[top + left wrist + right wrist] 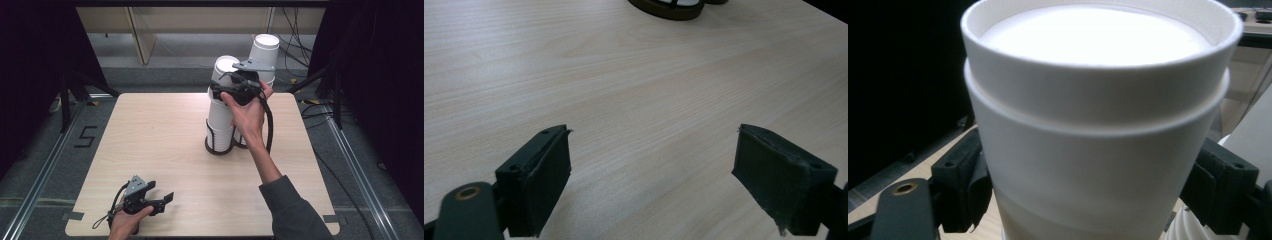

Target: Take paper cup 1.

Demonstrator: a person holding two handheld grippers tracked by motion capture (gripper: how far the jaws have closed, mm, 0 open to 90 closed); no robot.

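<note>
White paper cups point(220, 107), nested upside down in a tall stack, stood in a dark ringed holder point(219, 145) at the far centre of the pale wooden table point(150, 150). A second white stack point(264, 50) rose just to its right. The right gripper point(220, 90) pinched the stack high on its wall, one black jaw on each side, apparently so that the top cups point(1098, 125) could be lifted clear of those below. The left gripper point(165, 200) lay at the near left, jaws spread, empty and well apart from the stacks, seemingly idle.
</note>
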